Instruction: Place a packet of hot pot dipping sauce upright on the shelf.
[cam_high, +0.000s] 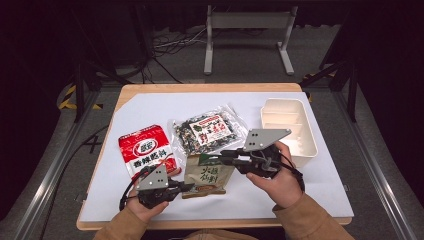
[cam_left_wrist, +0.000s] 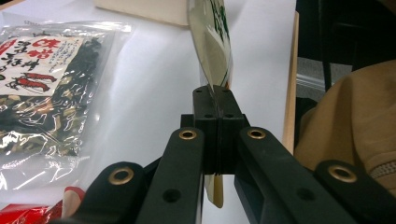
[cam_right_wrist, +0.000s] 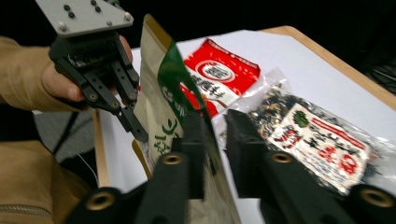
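Handover is how this reads — the green-and-tan pouch (cam_high: 207, 176) hangs between 2 grippers just above the table (cam_high: 300, 195), in front of the person, its long axis running from the left gripper (cam_high: 186, 187) at its near lower edge up and away to the right gripper (cam_high: 224, 157) at its upper right corner.

In the left gripper view the jaws are pressed fully together on the pouch's thin edge (cam_left_wrist: 212, 56), the bag standing edge-on above them. In the right gripper view the right jaws stand partly apart with the pouch's green corner (cam_right_wrist: 175, 81) lying against one pad; the other pad shows a gap, so I judge this grip loosened rather than holding. The left hand is therefore the one carrying it.

Beyond lie a red packet (cam_high: 146, 150), a clear bag of dark mix (cam_high: 210, 131) and a cream tray (cam_high: 290, 131) — untouched. The pouch's print is blurred and its lower end is cut off behind the jaws.
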